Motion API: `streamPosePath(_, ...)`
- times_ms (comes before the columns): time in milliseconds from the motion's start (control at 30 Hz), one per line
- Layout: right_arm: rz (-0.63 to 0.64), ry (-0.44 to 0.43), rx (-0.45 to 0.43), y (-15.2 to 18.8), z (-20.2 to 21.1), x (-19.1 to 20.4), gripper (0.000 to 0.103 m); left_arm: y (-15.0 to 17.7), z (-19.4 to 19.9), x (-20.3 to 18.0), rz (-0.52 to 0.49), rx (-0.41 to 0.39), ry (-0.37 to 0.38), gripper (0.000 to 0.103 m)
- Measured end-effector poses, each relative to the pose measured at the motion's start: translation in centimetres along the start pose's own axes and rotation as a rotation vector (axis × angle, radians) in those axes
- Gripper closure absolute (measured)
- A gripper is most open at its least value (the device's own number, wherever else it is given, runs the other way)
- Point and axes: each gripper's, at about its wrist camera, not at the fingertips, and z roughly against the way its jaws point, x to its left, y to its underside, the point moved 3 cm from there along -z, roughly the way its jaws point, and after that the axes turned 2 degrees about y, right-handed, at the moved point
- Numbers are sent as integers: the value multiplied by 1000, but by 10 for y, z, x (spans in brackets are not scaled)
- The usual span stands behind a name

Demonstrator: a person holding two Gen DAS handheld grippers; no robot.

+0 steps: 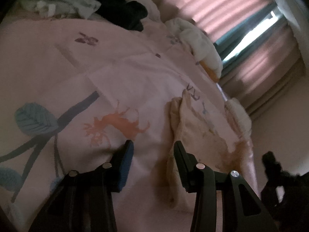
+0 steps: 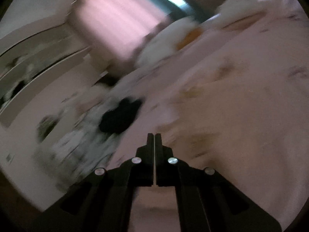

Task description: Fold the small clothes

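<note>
The left gripper (image 1: pixel 152 145) hung over the bed (image 1: pixel 135 73) with its jaws apart and nothing between them, one blue pad (image 1: pixel 127 166) showing on the inner face. It sat just above the pink printed sheet, beside a crumpled beige garment (image 1: pixel 197 127) that lay near the bed's edge, touching the sheet. That garment looked like the nearest piece to be folded, and the open jaws suggested the gripper was placed ready to take hold of an edge of it, though no grasp had begun.

The right gripper (image 2: pixel 155 135) had its jaws pressed together with only a hairline slit between them and no cloth caught there. Its view was smeared by motion, so it was probably swinging across the bed, not working on anything.

More small clothes waited farther off: a black garment (image 1: pixel 119 5) heaped at the far side of the bed, resting against a white patterned cloth (image 1: pixel 63 3), and a white bundle (image 1: pixel 195 40) by the window-side edge. The black piece (image 2: pixel 119 116) also showed in the right view, ahead of the closed jaws but apart from them. Behind the bed hung a pink curtain (image 1: pixel 212 5).

No brand, label or readable writing could be made out; the sheet carried only printed leaves and an orange deer-like figure (image 1: pixel 115 123), and dark marks near the beige garment were too blurred to read.
</note>
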Motion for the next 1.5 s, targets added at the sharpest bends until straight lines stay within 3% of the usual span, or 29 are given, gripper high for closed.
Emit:
streamPosePath(33, 66, 16, 43, 10, -13, 14, 102, -2, 2, 5, 31, 2, 24, 59)
streamPosePath(133, 224, 203, 67, 28, -28, 28, 97, -3, 3, 9, 62, 19, 76, 59)
streamPosePath(200, 224, 210, 83, 27, -26, 22, 97, -3, 3, 8, 41, 40, 82, 59)
streamPosePath(267, 206, 281, 53, 14, -17, 7, 85, -1, 3, 6, 20, 46, 75, 59)
streamPosePath(300, 212, 329, 26, 7, -11, 1, 69, -1, 4, 5, 16, 47, 72, 59)
streamPosePath(367, 223, 412, -10, -5, -1, -11, 55, -2, 4, 5, 24, 46, 73, 59)
streamPosePath(467, 243, 451, -23, -18, 3, -20, 49, -2, 4, 7, 60, 35, 81, 59)
streamPosePath(533, 327, 509, 1, -19, -8, -15, 44, -3, 3, 7, 70, 30, 76, 59)
streamPosePath(667, 470, 528, 82, -15, -39, -16, 45, -4, 0, 7, 64, 30, 65, 59)
streamPosePath(733, 488, 627, 122, -15, -61, -29, 50, -4, 0, 6, 61, 37, 73, 59)
streamPosePath(767, 486, 695, 146, -13, -70, -39, 58, -5, 0, 7, 60, 43, 79, 59)
streamPosePath(800, 447, 729, 189, -14, -78, -53, 86, -5, 0, 7, 60, 50, 87, 59)
streamPosePath(833, 394, 715, 200, -17, -77, -62, 94, -6, 0, 9, 63, 58, 97, 59)
streamPosePath(900, 272, 623, 129, -28, -62, -68, 96, -8, 0, 12, 78, 68, 116, 59)
streamPosePath(933, 200, 546, 69, -35, -50, -68, 97, -9, 0, 13, 85, 70, 122, 59)
streamPosePath(1000, 117, 413, 32, -45, -37, -65, 97, -11, 0, 16, 106, 67, 132, 59)
streamPosePath(1133, 89, 223, 41, -52, -32, -39, 98, -11, -1, 15, 104, 54, 116, 59)
streamPosePath(1267, 49, -64, 108, -35, -41, -2, 102, -11, -2, 12, 75, 55, 104, 59)
streamPosePath(1300, 72, -73, 137, -27, -47, 6, 102, -11, -1, 13, 80, 55, 112, 59)
streamPosePath(1400, 304, 166, 166, -6, -64, 24, 98, -12, 0, 19, 96, 66, 142, 59)
streamPosePath(1500, 318, 177, 161, -10, -65, 22, 97, -13, 2, 24, 111, 88, 182, 59)
